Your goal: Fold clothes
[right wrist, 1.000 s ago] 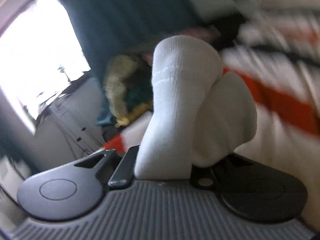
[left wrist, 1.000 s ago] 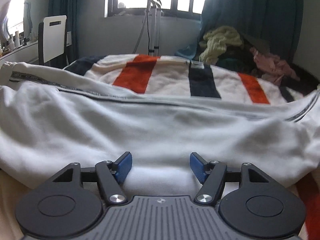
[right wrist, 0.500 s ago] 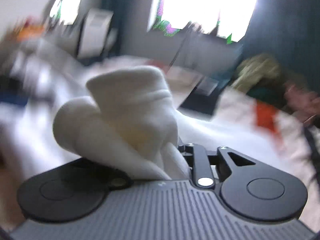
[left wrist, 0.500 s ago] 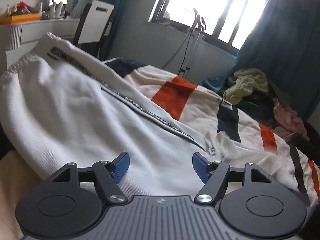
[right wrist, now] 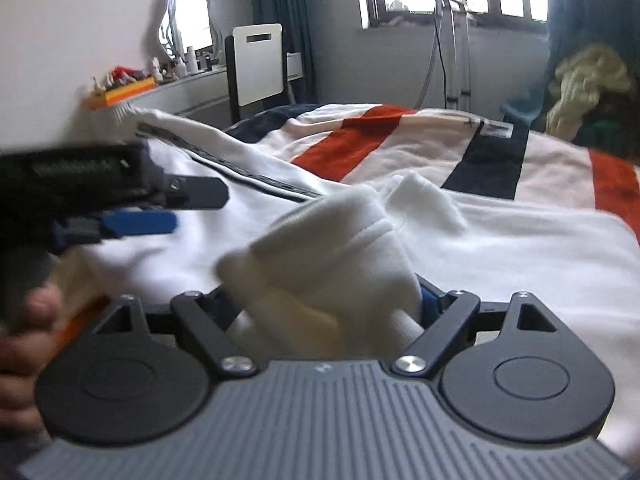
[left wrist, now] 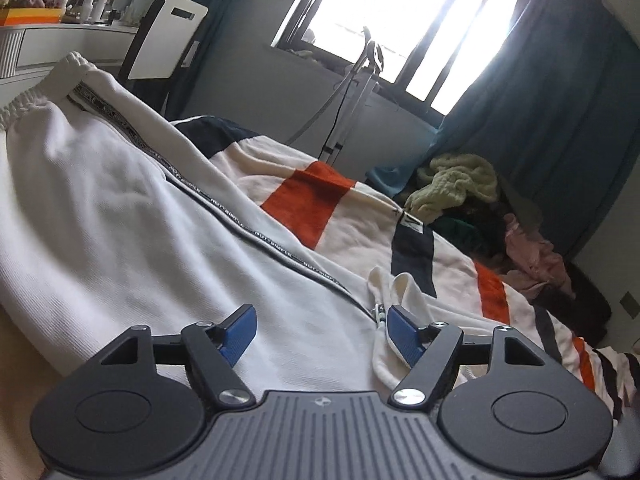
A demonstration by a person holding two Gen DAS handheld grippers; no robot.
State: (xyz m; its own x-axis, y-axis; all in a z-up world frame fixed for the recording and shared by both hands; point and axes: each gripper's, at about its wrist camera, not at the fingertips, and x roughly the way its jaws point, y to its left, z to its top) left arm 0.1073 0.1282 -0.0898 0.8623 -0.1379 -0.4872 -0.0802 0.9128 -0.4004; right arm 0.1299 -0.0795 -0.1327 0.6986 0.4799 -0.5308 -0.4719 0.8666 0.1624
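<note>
Left claw point(left wrist: 318, 334) first, from its own camera: the two blue-padded fingers point(left wrist: 239, 333) are spread and widening, with white cloth lying beneath and between them but nothing pinched. That cloth is a white garment point(left wrist: 132, 224) spread over the bed, a dark printed stripe point(left wrist: 224, 210) running diagonally along it up to a gathered elastic end at the upper left. A white drawstring point(left wrist: 390, 292) loops up just beside the fingertip on the right of the view. Under the garment lies a striped blanket point(left wrist: 308, 200) in cream, orange and navy. Beyond the bed a heap of clothes point(left wrist: 460, 188) sits against a blue curtain point(left wrist: 560, 100) below the bright window point(left wrist: 400, 12), and a white chair point(left wrist: 168, 36) stands beside a dresser at the left.

From the right camera, the right claw point(right wrist: 320, 308) is spreading its fingers, and a bunched fold of the white garment point(right wrist: 332, 256) sits between them; most of each pad is hidden by the cloth, so contact cannot be judged, though the arms stand wide. The rest of the garment lies flat on the striped blanket point(right wrist: 492, 160) ahead. The left claw point(right wrist: 136, 222) reaches in from the left edge, blurred, above the cloth, with a hand point(right wrist: 28, 332) gripping its handle low at the left. The chair point(right wrist: 258, 64) and a mirror point(right wrist: 188, 28) stand behind.
</note>
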